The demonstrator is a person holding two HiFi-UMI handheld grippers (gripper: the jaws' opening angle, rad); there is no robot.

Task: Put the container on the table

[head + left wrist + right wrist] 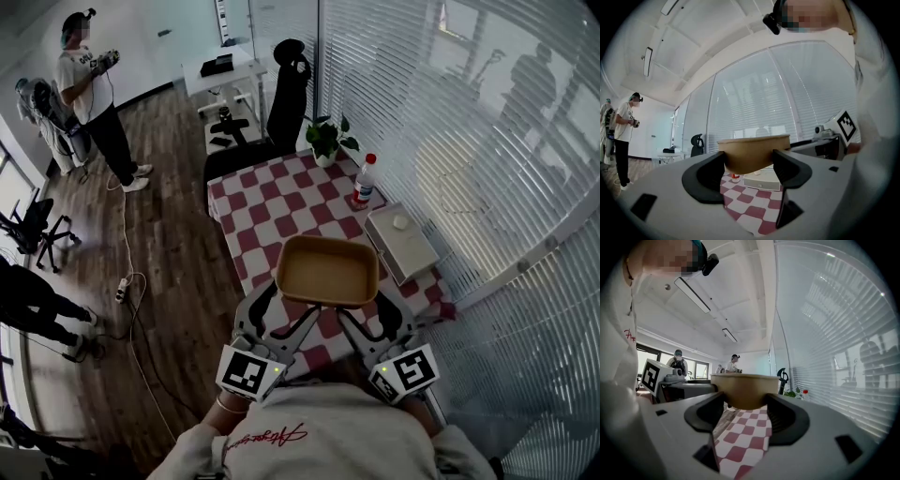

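Note:
A tan, rectangular, empty container (328,272) hangs over the near end of the red-and-white checked table (272,206). My left gripper (286,307) is shut on its near-left corner and my right gripper (370,314) on its near-right corner. In the left gripper view the container (753,152) sits between the dark pads (710,176) of the left gripper (749,166), with the checked cloth below. The right gripper view has the container (740,389) wedged in the right gripper (739,408). Both grippers point level.
On the table stand a water bottle (365,180), a white box (401,242) and a potted plant (330,141). A glass wall with blinds runs along the right. A black office chair (286,94), a white desk (220,70) and a standing person (94,103) are beyond.

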